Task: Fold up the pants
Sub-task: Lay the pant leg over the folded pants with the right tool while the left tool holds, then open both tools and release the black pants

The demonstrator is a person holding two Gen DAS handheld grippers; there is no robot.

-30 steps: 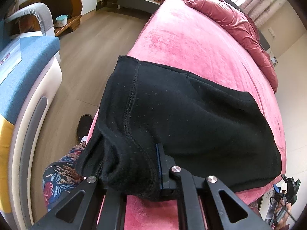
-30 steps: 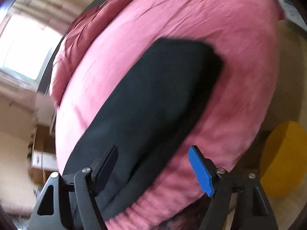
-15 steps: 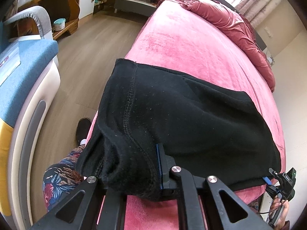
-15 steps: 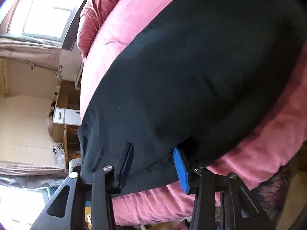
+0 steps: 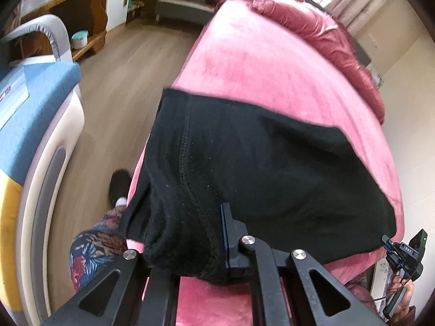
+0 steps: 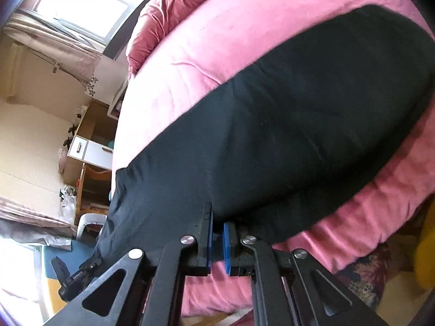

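Black pants (image 5: 258, 168) lie across the near edge of the pink bed (image 5: 258, 62); they also show in the right wrist view (image 6: 285, 135). My left gripper (image 5: 206, 233) is shut on a bunched corner of the pants at the bed's near left; its left finger is hidden under cloth. My right gripper (image 6: 217, 233) is shut on the pants' near edge at the other end, blue pads (image 6: 226, 239) almost together. The right gripper also shows at the lower right of the left wrist view (image 5: 402, 250).
A dark red quilt (image 5: 326, 35) is heaped at the far end of the bed. A blue and white cot (image 5: 35, 125) stands left of the bed on the wood floor (image 5: 130, 76). My leg in floral trousers (image 5: 92, 247) is by the bed edge.
My right gripper moved in to the near edge of the pants and shut on it. My left gripper kept its hold and barely moved.
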